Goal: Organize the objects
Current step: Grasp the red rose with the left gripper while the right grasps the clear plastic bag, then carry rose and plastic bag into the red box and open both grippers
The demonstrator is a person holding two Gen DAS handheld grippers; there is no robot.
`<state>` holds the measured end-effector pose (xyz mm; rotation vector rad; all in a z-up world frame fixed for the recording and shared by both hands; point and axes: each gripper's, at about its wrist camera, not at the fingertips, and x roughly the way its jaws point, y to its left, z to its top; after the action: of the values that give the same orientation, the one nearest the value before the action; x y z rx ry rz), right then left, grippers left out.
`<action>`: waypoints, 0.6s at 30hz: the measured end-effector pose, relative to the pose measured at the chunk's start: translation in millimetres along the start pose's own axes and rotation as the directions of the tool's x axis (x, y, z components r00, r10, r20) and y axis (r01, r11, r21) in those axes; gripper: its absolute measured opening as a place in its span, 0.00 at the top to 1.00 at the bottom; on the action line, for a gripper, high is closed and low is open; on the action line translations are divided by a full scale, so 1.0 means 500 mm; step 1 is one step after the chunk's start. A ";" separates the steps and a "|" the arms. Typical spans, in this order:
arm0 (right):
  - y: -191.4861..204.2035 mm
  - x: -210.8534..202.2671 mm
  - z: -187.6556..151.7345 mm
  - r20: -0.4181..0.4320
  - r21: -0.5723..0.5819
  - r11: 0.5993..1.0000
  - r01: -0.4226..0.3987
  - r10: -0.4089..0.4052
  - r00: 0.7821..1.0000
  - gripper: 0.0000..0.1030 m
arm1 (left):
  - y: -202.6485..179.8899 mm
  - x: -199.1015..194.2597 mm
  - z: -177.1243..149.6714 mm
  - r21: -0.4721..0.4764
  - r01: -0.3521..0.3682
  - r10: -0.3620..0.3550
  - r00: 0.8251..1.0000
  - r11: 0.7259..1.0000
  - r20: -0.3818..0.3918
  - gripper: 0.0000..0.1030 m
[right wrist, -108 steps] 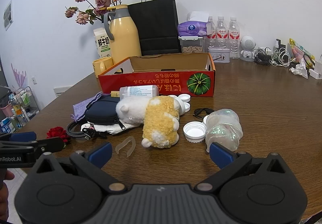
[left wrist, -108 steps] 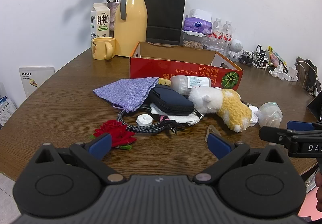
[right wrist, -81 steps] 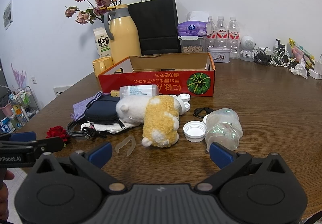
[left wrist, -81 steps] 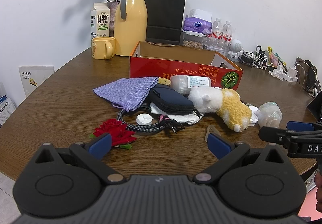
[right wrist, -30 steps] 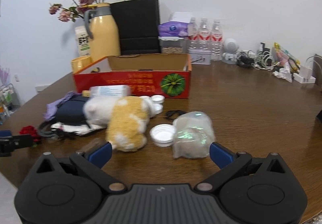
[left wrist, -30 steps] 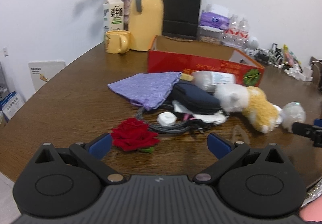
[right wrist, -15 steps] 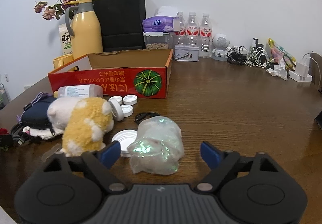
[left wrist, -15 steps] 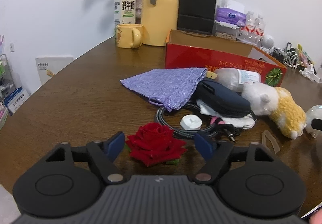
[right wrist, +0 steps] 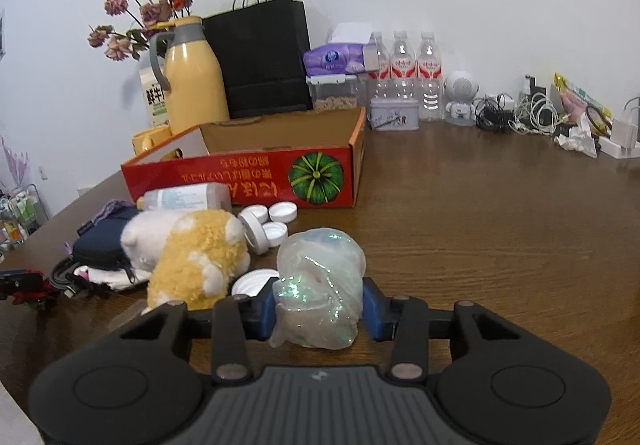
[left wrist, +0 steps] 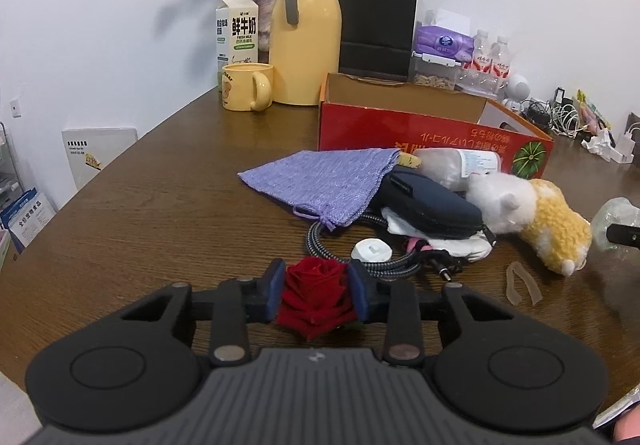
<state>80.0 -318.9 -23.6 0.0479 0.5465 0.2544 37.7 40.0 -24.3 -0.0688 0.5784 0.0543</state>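
Left gripper (left wrist: pixel 316 291) jaws closing w/ the red rose (left wrist: pixel 314 297) between them, pads at or nearly at the petals on both sides; rose sits on the bench (left wrist: pixel 160 213) near its front edge, just beside the braided cable (left wrist: pixel 320 241). Right gripper (right wrist: pixel 319 311) jaws closing too, on the clear crumpled plastic piece (right wrist: pixel 320 285), which lies just right of the plush toy (right wrist: pixel 192 253) and partly over a white lid (right wrist: pixel 250 281).

Handling (judgement): rose looks like fabric, v. light, soft, petals will squash, so a gentle pinch across the bloom's widest part should do. Plastic piece looks thin, light, springy and slick; it may buckle or pop out, so best pinched mid-body, not at the rim end. Probably both go to the red box (right wrist: pixel 248 173), open-topped, behind the pile.

Hard to tell:
- rose stem/leaves, hidden under bloom and gripper body
- whether pads truly press yet or just touch
- what the plastic piece is (cup? wrapper?); its near end is cut off by the gripper
- box interior, mostly out of sight
- what lies under the dark pouch (left wrist: pixel 432 201) and purple cloth bag (left wrist: pixel 324 181)
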 end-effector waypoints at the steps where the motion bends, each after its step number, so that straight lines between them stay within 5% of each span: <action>1: 0.001 -0.003 0.002 0.005 -0.001 1.000 -0.001 0.001 1.000 0.60 | 0.000 -0.002 0.001 0.000 0.002 -0.002 1.000 1.000 0.003 0.67; 18: 0.028 0.000 0.037 0.059 -0.035 0.998 -0.050 0.052 0.997 0.60 | -0.004 -0.048 0.069 0.027 0.019 -0.023 0.989 0.999 0.148 0.72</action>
<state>86.2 -304.8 -6.4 0.0368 0.4814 0.3107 36.3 39.9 17.6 -0.0453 0.4293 0.0307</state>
